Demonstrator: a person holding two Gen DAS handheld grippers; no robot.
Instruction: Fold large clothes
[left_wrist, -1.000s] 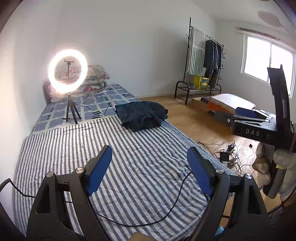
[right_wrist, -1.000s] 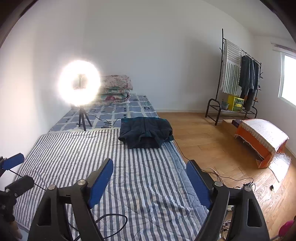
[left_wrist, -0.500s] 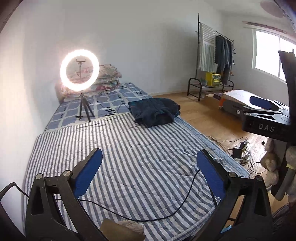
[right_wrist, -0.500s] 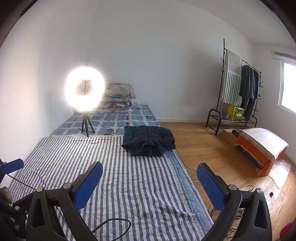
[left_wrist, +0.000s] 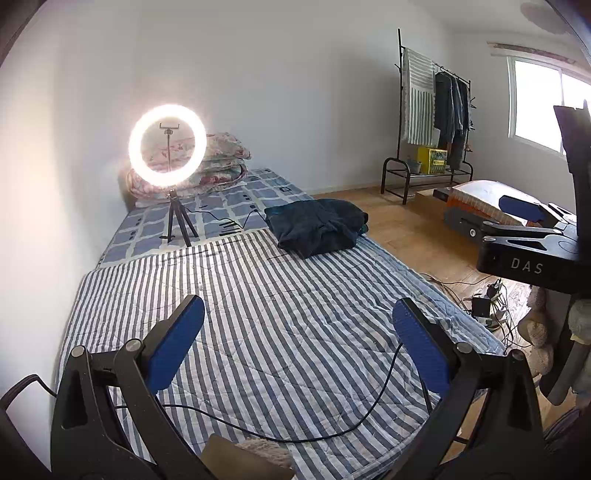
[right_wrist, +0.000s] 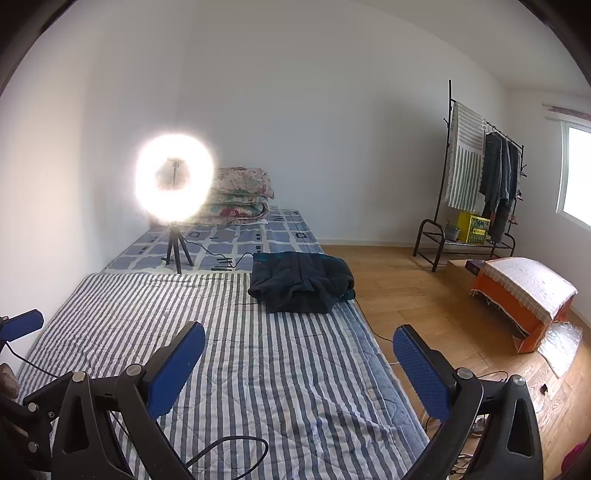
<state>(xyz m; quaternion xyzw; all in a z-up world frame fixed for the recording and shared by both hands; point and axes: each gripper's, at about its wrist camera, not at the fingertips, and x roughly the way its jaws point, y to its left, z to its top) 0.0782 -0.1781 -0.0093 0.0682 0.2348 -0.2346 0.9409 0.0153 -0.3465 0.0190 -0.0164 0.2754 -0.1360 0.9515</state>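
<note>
garment (right_wrist: 301, 282): dark navy | quilt (right_wrist: 258, 369): blue-white striped | tool pads (left_wrist: 177, 347): blue

White walls (right_wrist: 332, 110), wood floor (right_wrist: 424, 295), lit ring light (left_wrist: 167, 144), clothes rack (right_wrist: 476, 192).

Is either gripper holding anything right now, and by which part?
Nothing is held. Left gripper and right gripper both have jaws wide open over the striped quilt; the dark garment lies untouched beyond.

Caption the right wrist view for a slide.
Open right tongs hover empty over the striped quilt, facing a dark folded garment.
</note>
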